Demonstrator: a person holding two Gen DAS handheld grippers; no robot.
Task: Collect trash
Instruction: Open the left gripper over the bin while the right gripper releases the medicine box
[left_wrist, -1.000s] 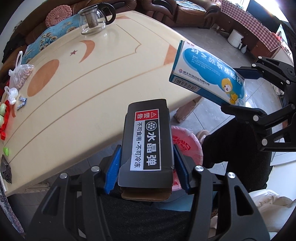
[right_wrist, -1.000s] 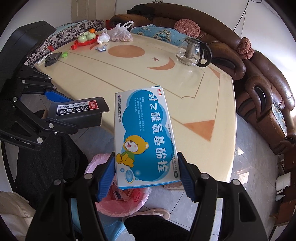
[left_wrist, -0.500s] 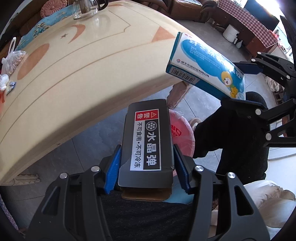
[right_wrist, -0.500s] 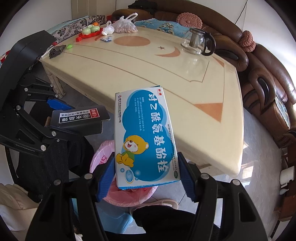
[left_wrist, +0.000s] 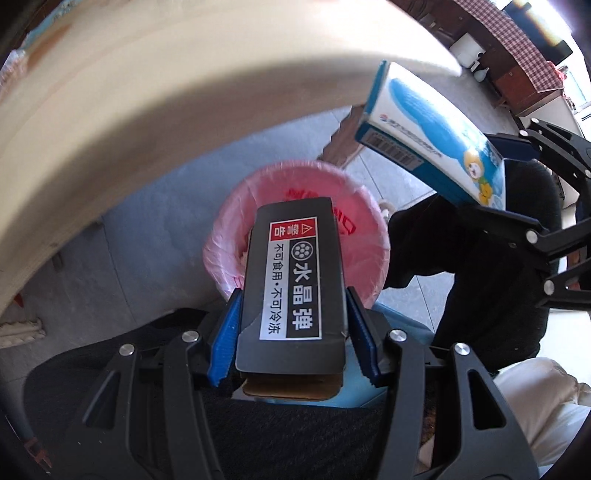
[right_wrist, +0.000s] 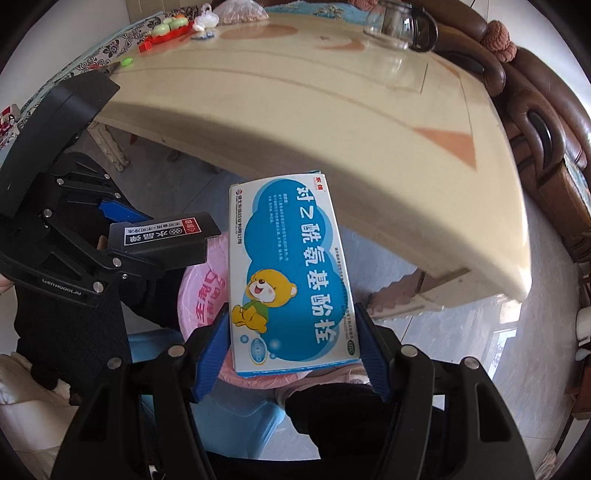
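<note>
My left gripper (left_wrist: 293, 317) is shut on a black box (left_wrist: 293, 280) with a white and red label, held just above a bin lined with a pink bag (left_wrist: 354, 206). My right gripper (right_wrist: 291, 332) is shut on a blue and white medicine box (right_wrist: 291, 273) with a cartoon bear, also over the pink-lined bin (right_wrist: 199, 295). The medicine box (left_wrist: 432, 136) shows at upper right in the left wrist view. The black box (right_wrist: 162, 240) and left gripper show at left in the right wrist view.
The cream table (right_wrist: 332, 110) edge overhangs the bin on the far side. On it are a glass teapot (right_wrist: 395, 26), a bag of snacks (right_wrist: 236, 7) and small toys (right_wrist: 166, 29). A brown sofa (right_wrist: 535, 122) lies to the right. A blue stool (right_wrist: 229, 417) is below.
Both grippers have dropped from table height to below the table edge, carrying their boxes down over the pink-lined bin.
</note>
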